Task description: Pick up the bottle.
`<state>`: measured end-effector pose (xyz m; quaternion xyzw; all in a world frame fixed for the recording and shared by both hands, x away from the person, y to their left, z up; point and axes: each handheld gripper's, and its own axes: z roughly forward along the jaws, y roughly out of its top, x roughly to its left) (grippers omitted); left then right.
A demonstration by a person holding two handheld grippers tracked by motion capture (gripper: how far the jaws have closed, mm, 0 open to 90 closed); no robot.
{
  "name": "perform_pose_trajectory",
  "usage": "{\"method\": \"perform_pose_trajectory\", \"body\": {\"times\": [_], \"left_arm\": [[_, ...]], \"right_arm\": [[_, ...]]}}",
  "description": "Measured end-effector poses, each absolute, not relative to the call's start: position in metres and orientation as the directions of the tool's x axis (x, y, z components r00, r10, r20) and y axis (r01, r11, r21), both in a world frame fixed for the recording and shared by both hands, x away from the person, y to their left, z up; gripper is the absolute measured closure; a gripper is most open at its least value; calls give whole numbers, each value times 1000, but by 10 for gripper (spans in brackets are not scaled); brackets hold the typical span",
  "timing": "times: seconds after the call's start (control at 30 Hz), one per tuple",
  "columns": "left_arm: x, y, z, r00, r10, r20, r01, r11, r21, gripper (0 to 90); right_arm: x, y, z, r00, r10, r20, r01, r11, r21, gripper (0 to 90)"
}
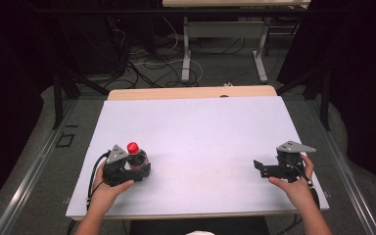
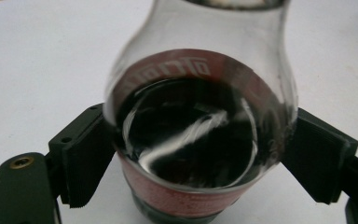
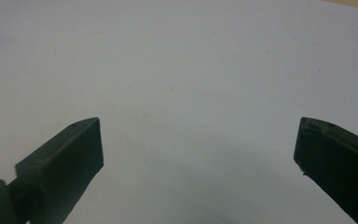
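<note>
The bottle (image 1: 137, 157) is standing upright on the white table (image 1: 200, 147), near the table's front left corner, with its long axis vertical and its red cap (image 1: 133, 147) on top. It is being enclosed by the left tongs (image 1: 139, 171), which are being held level and brought in from the person's side, so the bottle is lying straight ahead of them, between the two jaws.

In the left gripper view, the bottle (image 2: 200, 130) is being seen from close range: a clear glass or plastic body with a dark liquid inside and a red label band (image 2: 177, 198) round it. Both pads (image 2: 86, 163) are being pressed, or very nearly pressed, against the bottle's sides at the level of the label; no gap is being made out on either side. The left tongs are therefore being read as closed to a middling width on the bottle.

White lettering is being seen on the red label near the top of the band, but it is distorted through the curved wall and is not being read with confidence. No brand is being recorded.

The right tongs (image 1: 262, 169) are being held well apart from the bottle, towards the table's right edge, with jaws standing wide and nothing between them. In the right gripper view, bare table is lying between them (image 3: 200, 154).

Judgement: the left hand (image 1: 108, 192) is the nearer, and a straight vertical lift would suit the grip.
</note>
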<state>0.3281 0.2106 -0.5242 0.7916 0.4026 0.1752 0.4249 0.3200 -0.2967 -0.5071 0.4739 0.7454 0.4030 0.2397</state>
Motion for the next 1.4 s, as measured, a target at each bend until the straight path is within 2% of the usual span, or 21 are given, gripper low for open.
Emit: {"method": "perform_pose_trajectory", "body": {"times": [0.1, 0.4, 1.13, 1.4], "left_arm": [[327, 210, -525, 614, 788, -45, 480, -327, 814, 192], [324, 217, -525, 601, 796, -66, 477, -292, 829, 272], [326, 212, -520, 588, 808, -39, 464, -298, 834, 296], [326, 200, -511, 618, 786, -14, 440, -331, 835, 297]], "right_arm": [[320, -297, -507, -434, 900, 30, 520, 223, 824, 12], [321, -296, -510, -435, 900, 24, 519, 229, 824, 12], [321, -293, -513, -452, 892, 25, 523, 242, 817, 18], [321, -290, -512, -454, 891, 17, 520, 250, 817, 19]]}}
